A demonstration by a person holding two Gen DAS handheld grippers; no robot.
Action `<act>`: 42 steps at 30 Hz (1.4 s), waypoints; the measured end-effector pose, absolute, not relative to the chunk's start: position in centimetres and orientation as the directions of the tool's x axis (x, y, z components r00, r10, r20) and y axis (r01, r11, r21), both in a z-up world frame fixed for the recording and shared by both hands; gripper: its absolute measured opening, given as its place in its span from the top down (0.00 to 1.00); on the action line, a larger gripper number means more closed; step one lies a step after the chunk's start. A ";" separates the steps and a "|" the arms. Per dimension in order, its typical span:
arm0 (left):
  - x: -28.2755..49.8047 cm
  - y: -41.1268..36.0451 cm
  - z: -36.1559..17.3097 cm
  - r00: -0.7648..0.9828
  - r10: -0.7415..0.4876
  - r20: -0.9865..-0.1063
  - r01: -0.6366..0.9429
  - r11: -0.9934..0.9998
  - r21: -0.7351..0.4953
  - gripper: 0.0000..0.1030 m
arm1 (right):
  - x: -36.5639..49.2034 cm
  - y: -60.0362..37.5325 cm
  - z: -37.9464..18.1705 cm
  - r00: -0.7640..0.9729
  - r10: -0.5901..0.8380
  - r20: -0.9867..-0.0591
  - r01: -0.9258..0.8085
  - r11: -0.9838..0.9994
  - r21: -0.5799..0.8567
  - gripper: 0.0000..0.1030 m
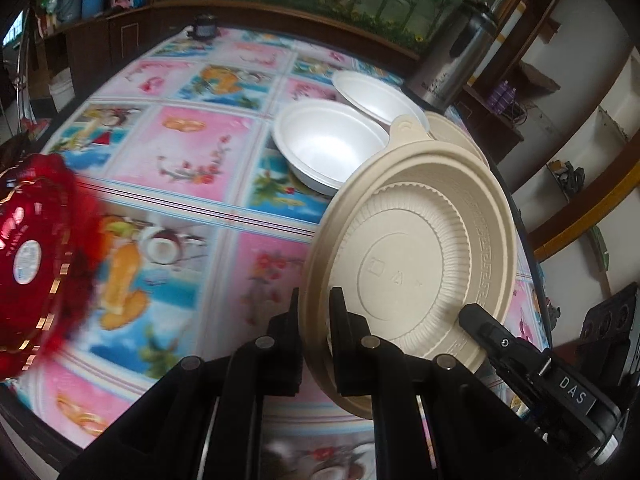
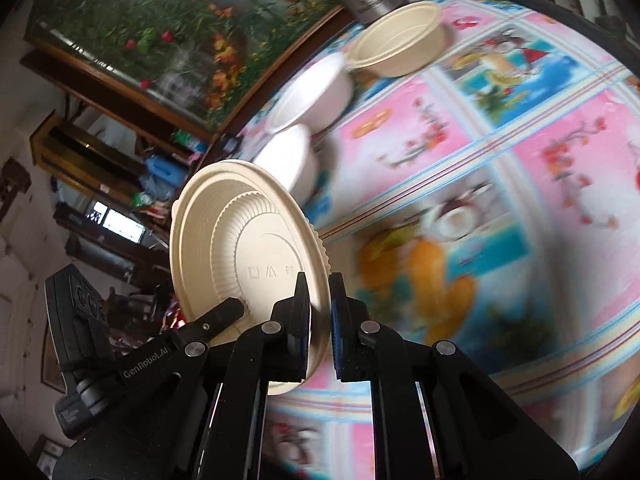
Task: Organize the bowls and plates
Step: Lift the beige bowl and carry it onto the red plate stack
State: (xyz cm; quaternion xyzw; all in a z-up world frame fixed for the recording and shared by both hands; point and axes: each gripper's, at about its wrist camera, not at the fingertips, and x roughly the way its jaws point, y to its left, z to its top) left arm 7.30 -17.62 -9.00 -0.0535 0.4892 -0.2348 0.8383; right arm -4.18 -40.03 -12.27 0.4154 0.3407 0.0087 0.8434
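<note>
A beige ribbed plate (image 1: 412,252) is held tilted above the table. My left gripper (image 1: 316,320) is shut on its near rim. My right gripper (image 2: 318,312) is shut on the opposite rim of the same plate (image 2: 240,240); its black body (image 1: 532,364) shows at the lower right of the left wrist view. Two white foam bowls (image 1: 328,144) sit side by side at the far edge, also in the right wrist view (image 2: 308,96). A beige bowl (image 2: 400,40) stands upright beside them.
A steel thermos (image 1: 456,56) stands at the table's far corner. A red ornate plate (image 1: 36,264) lies at the left. The table (image 1: 180,152) wears a pink and blue pictured cloth. Dark wooden cabinets ring the far side.
</note>
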 end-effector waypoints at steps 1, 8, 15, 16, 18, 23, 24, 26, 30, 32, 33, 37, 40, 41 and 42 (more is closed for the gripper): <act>7.4 -17.1 -8.8 0.418 -0.448 -0.791 0.339 0.884 -0.322 0.91 | -3.9 -39.1 -12.0 0.765 0.307 -0.566 0.259 0.659 0.707 0.92; 7.7 -10.6 -7.1 0.487 -0.460 -0.743 0.294 0.887 -0.356 0.91 | -1.1 -33.5 -9.9 0.739 0.370 -0.563 0.190 0.688 0.701 0.92; 8.9 -3.0 -5.8 0.555 -0.430 -0.712 0.198 0.900 -0.388 0.91 | 4.0 -26.3 -8.6 0.692 0.457 -0.559 0.082 0.719 0.690 0.92; 9.0 -2.2 -5.8 0.561 -0.422 -0.712 0.187 0.903 -0.387 0.91 | 4.8 -25.3 -8.6 0.682 0.473 -0.558 0.068 0.718 0.692 0.92; 9.4 -0.2 -5.8 0.574 -0.400 -0.715 0.154 0.910 -0.386 0.91 | 6.3 -23.3 -8.9 0.659 0.507 -0.556 0.039 0.716 0.698 0.92; 10.3 3.8 -6.9 0.576 -0.351 -0.739 0.070 0.921 -0.383 0.91 | 8.9 -19.4 -9.9 0.601 0.556 -0.574 -0.005 0.720 0.694 0.92; 10.4 4.3 -7.3 0.572 -0.345 -0.744 0.055 0.921 -0.385 0.91 | 9.5 -18.6 -10.3 0.585 0.566 -0.581 -0.015 0.723 0.690 0.91; 10.5 5.1 -7.9 0.564 -0.321 -0.761 0.025 0.927 -0.373 0.91 | 10.1 -17.8 -10.7 0.559 0.578 -0.594 -0.025 0.728 0.685 0.91; 10.7 6.2 -9.4 0.534 -0.285 -0.796 -0.036 0.933 -0.358 0.90 | 11.4 -16.2 -12.0 0.508 0.604 -0.614 -0.039 0.729 0.684 0.92; 10.8 6.9 -10.1 0.522 -0.270 -0.809 -0.070 0.932 -0.356 0.90 | 11.8 -15.6 -12.7 0.489 0.612 -0.621 -0.042 0.728 0.685 0.91; 10.8 7.0 -10.4 0.517 -0.264 -0.814 -0.083 0.931 -0.355 0.90 | 11.9 -15.1 -13.0 0.484 0.608 -0.630 -0.049 0.737 0.674 0.91; 11.1 7.1 -10.9 0.496 -0.229 -0.837 -0.128 0.935 -0.331 0.90 | 12.0 -14.4 -13.6 0.468 0.600 -0.649 -0.053 0.752 0.657 0.91; 11.3 7.5 -10.7 0.492 -0.211 -0.844 -0.149 0.935 -0.321 0.89 | 12.0 -13.9 -13.2 0.481 0.571 -0.665 -0.072 0.782 0.619 0.91; 11.3 7.6 -10.7 0.495 -0.197 -0.846 -0.159 0.937 -0.311 0.89 | 11.9 -13.8 -13.0 0.491 0.556 -0.671 -0.075 0.794 0.603 0.91; 11.4 7.8 -10.7 0.494 -0.187 -0.849 -0.170 0.937 -0.305 0.89 | 11.8 -13.8 -13.0 0.498 0.549 -0.671 -0.081 0.800 0.595 0.92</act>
